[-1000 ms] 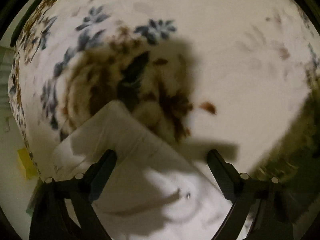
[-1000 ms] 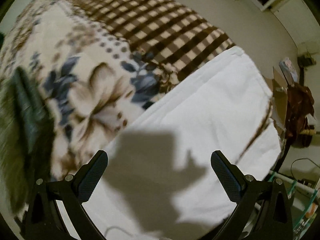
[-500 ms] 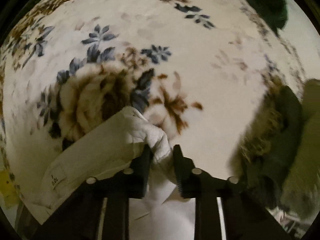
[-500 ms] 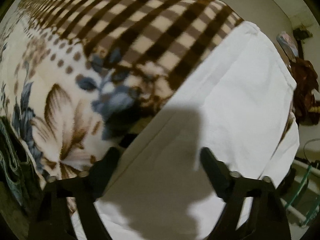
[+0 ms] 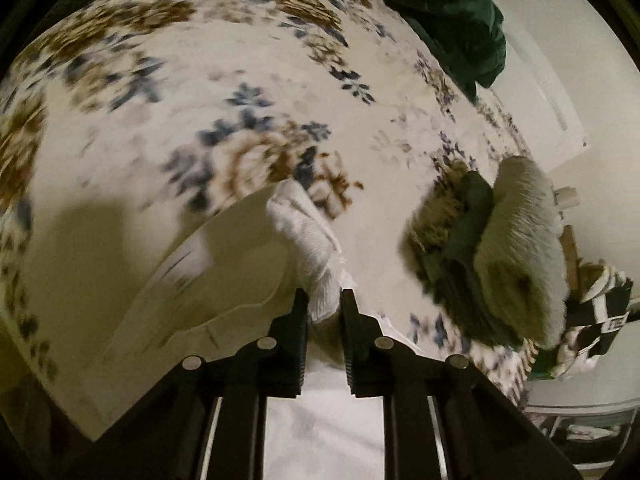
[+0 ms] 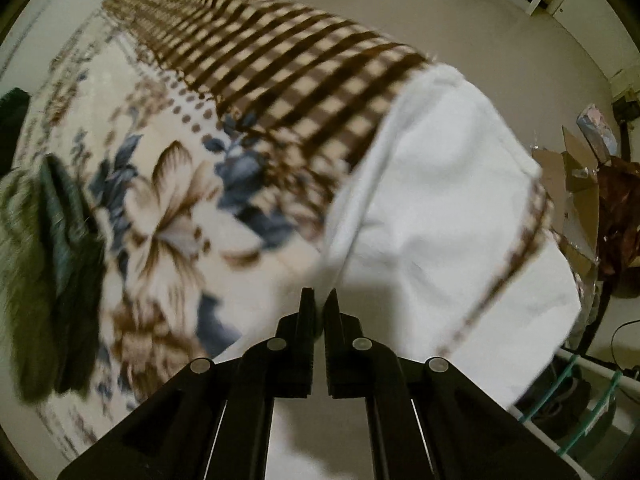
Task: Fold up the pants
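Observation:
White pants (image 5: 224, 264) lie on a floral blanket (image 5: 200, 92). My left gripper (image 5: 323, 300) is shut on a bunched ribbed edge of the pants (image 5: 308, 240) and holds it lifted off the blanket. In the right wrist view the pants (image 6: 448, 200) spread over the blanket's checked border (image 6: 304, 64). My right gripper (image 6: 319, 300) is shut on the pants' left edge, and the cloth rises to the jaws as a raised fold.
A pile of green and grey furry cloth (image 5: 500, 256) lies right of the left gripper; it also shows at the left of the right wrist view (image 6: 52, 264). A dark green garment (image 5: 460, 16) lies at the blanket's far edge. Cardboard and clutter (image 6: 588, 184) sit on the floor.
Both grippers went from open to shut on the pants. The left one has lifted its bunched edge higher; the right one closed within the last half second and pulled up a fold.

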